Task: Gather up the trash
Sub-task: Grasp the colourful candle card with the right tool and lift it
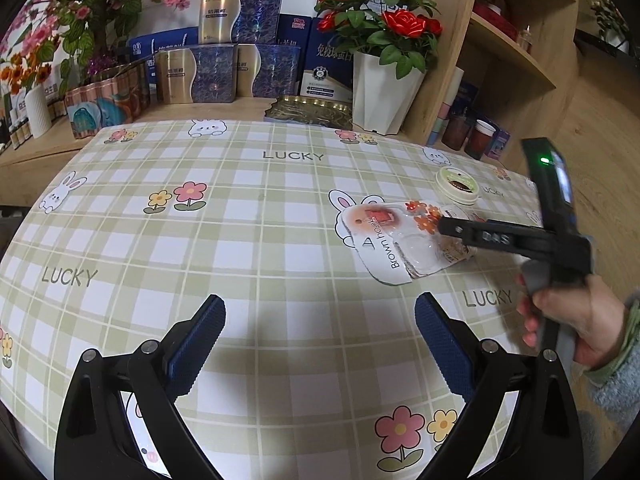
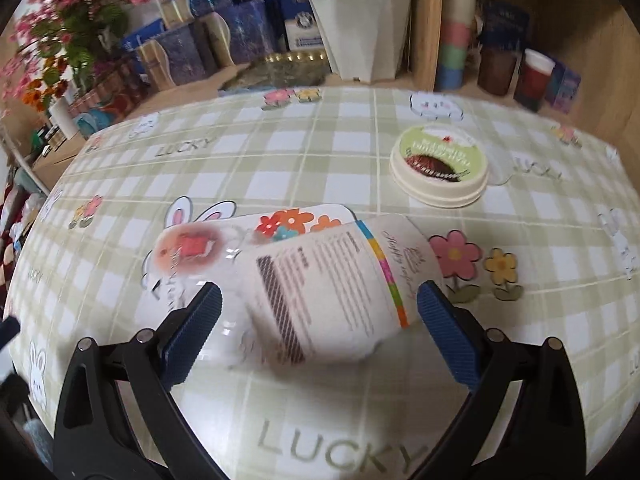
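Right gripper (image 2: 320, 312) jaws spread wide round white printed paper cup (image 2: 328, 280), no contact seen; left gripper (image 1: 320, 336) spread, empty. Only left view shows the hand (image 1: 576, 320).

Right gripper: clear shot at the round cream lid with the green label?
Probably not directly. The right gripper is open, but the white labelled wrapper lies between its fingers, before the round cream lid.

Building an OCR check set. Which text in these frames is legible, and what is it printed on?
"LUCKY": printed repeatedly on the checked tablecloth.
"Brown hook": on the hook blister card.
"DAS": embossed on a finger of the right gripper.
Paper-labelled wrapper lying on the card: print and cursive script too blurred.
Round lid: green label lettering unreadable.
Blue and gold boxes behind the table: Chinese characters too small to read reliably.
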{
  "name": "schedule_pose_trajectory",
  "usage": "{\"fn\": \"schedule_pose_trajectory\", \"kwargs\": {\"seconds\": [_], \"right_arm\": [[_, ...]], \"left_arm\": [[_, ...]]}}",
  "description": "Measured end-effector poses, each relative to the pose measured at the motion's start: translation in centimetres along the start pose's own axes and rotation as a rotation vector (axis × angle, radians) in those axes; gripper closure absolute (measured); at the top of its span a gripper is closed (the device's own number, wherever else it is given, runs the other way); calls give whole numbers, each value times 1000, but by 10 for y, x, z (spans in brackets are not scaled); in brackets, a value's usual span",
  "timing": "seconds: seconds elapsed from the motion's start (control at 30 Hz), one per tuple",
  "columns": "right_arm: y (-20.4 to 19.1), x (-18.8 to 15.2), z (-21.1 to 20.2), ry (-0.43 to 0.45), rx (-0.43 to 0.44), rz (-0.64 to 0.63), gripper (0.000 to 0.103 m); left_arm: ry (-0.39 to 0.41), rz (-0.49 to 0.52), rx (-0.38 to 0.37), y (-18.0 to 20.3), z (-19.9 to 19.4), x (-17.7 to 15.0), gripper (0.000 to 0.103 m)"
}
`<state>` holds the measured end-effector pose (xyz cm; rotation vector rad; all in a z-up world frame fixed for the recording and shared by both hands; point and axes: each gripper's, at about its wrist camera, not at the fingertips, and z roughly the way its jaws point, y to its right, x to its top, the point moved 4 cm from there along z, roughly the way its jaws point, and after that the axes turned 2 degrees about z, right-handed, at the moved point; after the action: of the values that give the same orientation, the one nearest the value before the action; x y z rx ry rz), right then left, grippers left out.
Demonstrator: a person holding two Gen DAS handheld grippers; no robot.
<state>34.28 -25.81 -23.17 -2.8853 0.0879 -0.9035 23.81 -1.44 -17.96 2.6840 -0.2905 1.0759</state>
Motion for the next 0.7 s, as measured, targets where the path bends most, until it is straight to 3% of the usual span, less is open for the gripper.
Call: {"fn": "schedule_pose_trajectory", "kwargs": {"seconds": [0.13, 0.23, 0.33, 0.4, 0.5, 0.6, 0.7], "right_arm": [[-1, 0, 13, -32, -15, 4, 7], [4, 0, 9, -31, -1, 26, 17], [9, -2, -2, -27, 62, 43, 31], [9, -3, -12, -12, 54, 12, 50], [15, -3, -37, 37, 65, -3, 71], [24, -2, -64, 93, 78, -12, 83], [37, -4, -91, 144, 76, -18, 88]], "left_arm": [[-6, 2, -2, -1, 0, -2, 10], [-9, 1, -2, -2, 0, -4, 10], [-11, 4, -3, -1, 0, -4, 10], [-12, 13, -5, 2, 0, -4, 10], [-12, 27, -12, 7, 0, -3, 10], [-16, 46, -24, 15, 1, -1, 10], [-22, 67, -48, 25, 5, 2, 10]]}}
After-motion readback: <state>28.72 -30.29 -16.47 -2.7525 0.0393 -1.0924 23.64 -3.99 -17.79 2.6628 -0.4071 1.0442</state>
